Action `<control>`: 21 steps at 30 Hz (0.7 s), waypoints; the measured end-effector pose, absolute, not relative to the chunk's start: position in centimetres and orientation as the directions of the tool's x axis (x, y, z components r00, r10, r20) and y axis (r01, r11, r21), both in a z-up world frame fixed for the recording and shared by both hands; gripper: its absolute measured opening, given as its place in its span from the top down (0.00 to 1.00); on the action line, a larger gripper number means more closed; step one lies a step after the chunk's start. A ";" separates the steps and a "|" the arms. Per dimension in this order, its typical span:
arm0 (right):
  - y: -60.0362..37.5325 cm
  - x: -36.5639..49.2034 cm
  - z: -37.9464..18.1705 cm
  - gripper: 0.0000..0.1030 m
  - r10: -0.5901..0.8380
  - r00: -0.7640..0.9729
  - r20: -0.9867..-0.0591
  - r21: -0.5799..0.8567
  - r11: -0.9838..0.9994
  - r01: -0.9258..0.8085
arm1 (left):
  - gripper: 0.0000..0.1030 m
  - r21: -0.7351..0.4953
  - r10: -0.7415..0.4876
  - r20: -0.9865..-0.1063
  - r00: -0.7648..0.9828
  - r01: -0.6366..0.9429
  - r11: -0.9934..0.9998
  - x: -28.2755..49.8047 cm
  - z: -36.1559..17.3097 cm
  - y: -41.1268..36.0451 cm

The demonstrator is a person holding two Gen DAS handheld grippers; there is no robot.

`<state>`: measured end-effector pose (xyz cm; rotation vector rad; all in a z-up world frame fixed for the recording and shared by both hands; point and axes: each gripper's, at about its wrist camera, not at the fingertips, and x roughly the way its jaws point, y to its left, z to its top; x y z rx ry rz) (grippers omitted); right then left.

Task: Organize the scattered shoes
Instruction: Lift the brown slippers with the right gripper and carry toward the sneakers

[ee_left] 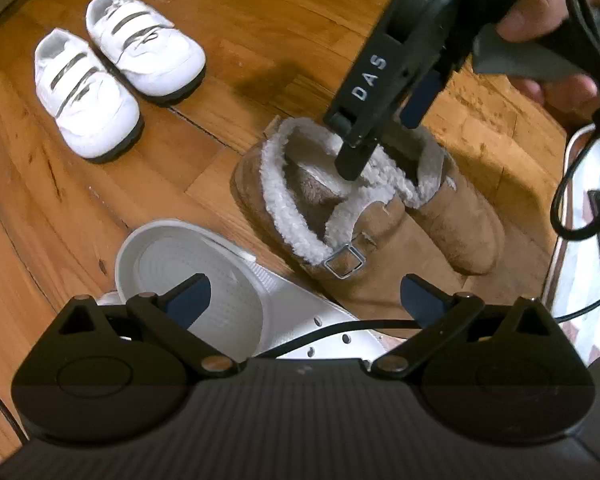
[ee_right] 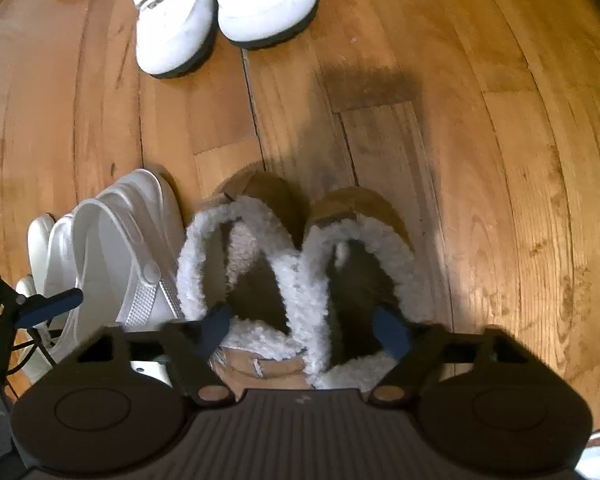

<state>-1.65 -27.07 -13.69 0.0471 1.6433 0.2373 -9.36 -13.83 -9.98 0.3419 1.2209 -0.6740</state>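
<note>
1. Shoes lie on a wood floor (ee_left: 308,20) in three pairs: white sneakers (ee_left: 116,76) side by side and well apart from the rest, two tan clogs (ee_right: 296,256) with fleece lining side by side, and white foam clogs (ee_right: 112,240) touching the left tan one
2. Right gripper (ee_right: 304,326) hangs directly over the tan pair, jaws spread wide; one finger sits over each shoe's opening, pinching nothing
3. Left gripper (ee_left: 306,298) has its jaws spread too, over a white foam clog (ee_left: 204,280) and the edge of a tan clog (ee_left: 380,220), holding nothing
4. Handling, as I judge it: the tan clogs look light, soft in the suede upper and stiffer at the sole. The fleece collar will squash under the pads, so a pinch on the heel rim or the strap near the buckle (ee_left: 344,262) should hold better than the fluffy edge alone
5. Foam clogs look very light, springy and smooth; the heel strap or side wall is the obvious grip, and they may slip if pinched shallowly
6. Left wrist view shows what the other cannot: the right gripper from outside, its tip inside a tan clog's opening, the hand (ee_left: 552,28) holding it, trailing cables (ee_left: 580,184), and whole sneakers with laces
7. Right wrist view alone shows both tan clogs together from above, toes pointing away, and only the sneakers' toes
</note>
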 end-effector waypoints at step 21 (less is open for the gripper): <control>-25.2 -1.6 -16.7 0.47 0.086 0.184 -0.979 0.043 0.973 -0.226 | 0.00 -0.116 -0.288 -0.939 0.189 0.613 0.781 -7.9 -10.7 -10.3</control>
